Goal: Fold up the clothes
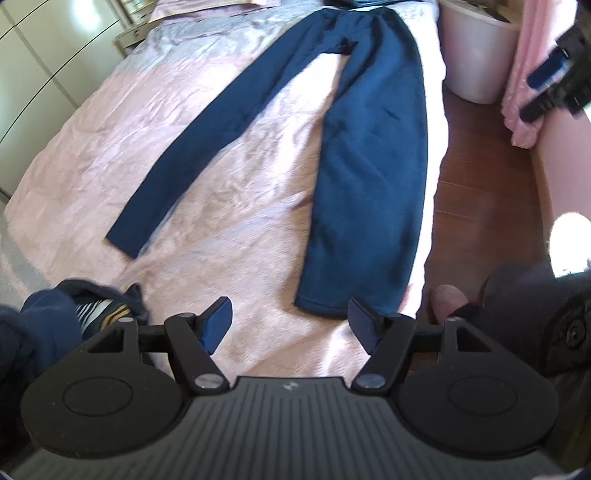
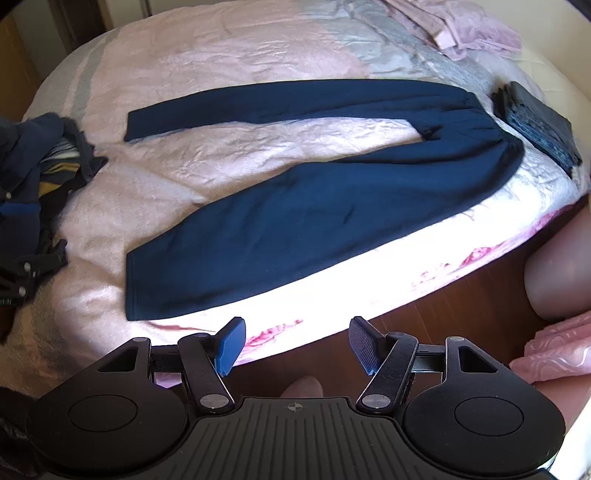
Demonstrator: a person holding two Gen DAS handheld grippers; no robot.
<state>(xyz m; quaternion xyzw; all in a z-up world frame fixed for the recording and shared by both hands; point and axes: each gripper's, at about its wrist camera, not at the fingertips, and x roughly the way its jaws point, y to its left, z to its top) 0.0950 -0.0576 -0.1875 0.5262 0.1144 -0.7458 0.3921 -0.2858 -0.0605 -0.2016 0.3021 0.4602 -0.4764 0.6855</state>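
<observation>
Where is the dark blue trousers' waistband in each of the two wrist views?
Left wrist view: the waistband lies at the top edge, centre right.
Right wrist view: the waistband lies at right, beside the folded dark clothes.
Shared landmark: the pile of unfolded clothes near the leg ends.

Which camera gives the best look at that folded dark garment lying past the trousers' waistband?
The right wrist view: the folded dark garment lies whole beside the waistband of the navy trousers. The left wrist view shows only a dark sliver at the top edge.
</observation>
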